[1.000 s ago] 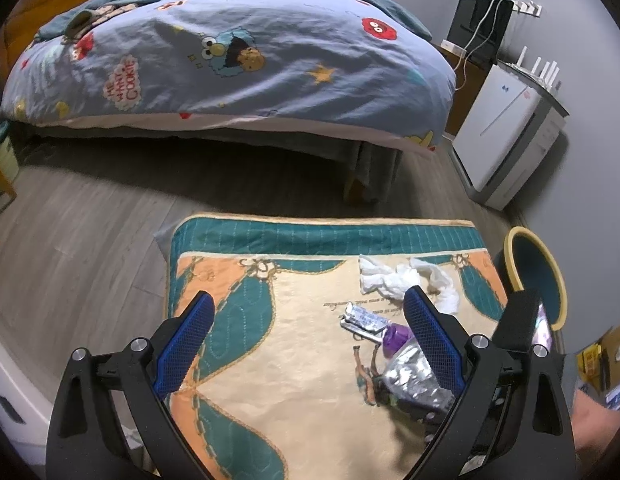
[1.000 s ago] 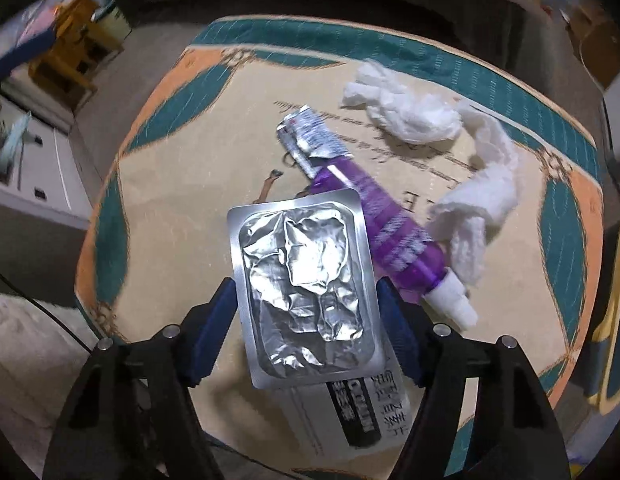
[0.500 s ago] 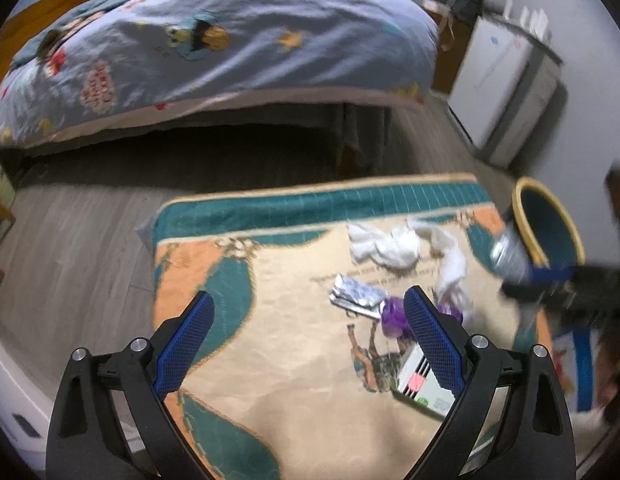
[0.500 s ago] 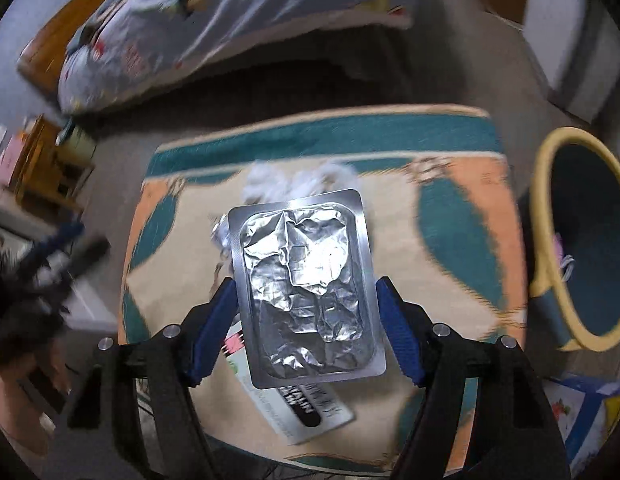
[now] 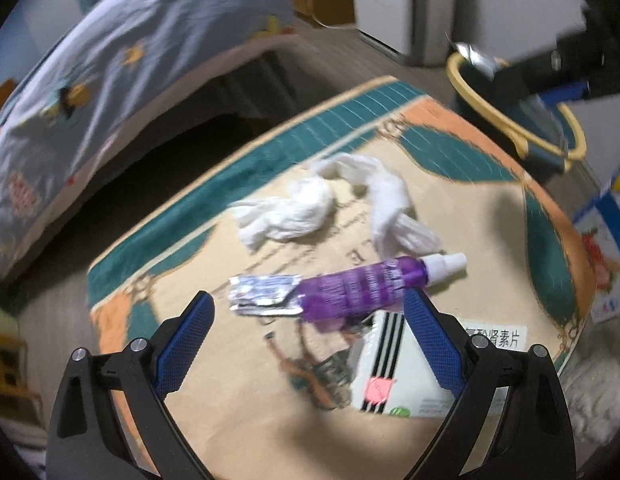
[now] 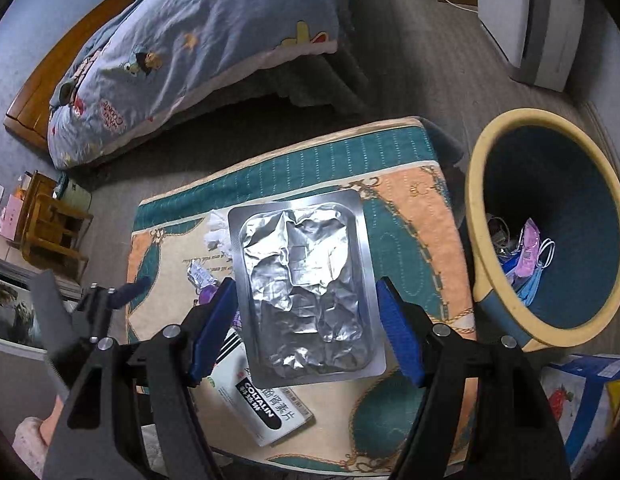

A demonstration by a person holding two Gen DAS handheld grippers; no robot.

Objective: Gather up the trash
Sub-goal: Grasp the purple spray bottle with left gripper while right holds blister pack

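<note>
the right claw [image 6: 306, 322] gripped a foil blister pack [image 6: 304, 300] beside the bin [image 6: 481, 200], while the left claw [image 5: 308, 336] hung wide over the purple tube [image 5: 357, 290] mid-mat [image 5: 250, 400].

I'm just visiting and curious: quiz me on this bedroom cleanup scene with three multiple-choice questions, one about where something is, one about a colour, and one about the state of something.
1. Where does the purple tube lie?
A. on the patterned mat
B. inside the bin
C. on the bed

2. What colour is the rim of the bin?
A. red
B. pale yellow
C. black

3. What is the right gripper doing?
A. hanging open and empty
B. shut on the silver blister pack
C. squeezing a white tissue

Answers:
1. A: the tube rests on the mat, between the white tissues and the medicine box.
2. B: a pale yellow band rings the bin's dark teal inside.
3. B: the silver blister pack sits clamped between the two blue pads, held above the mat.
</note>
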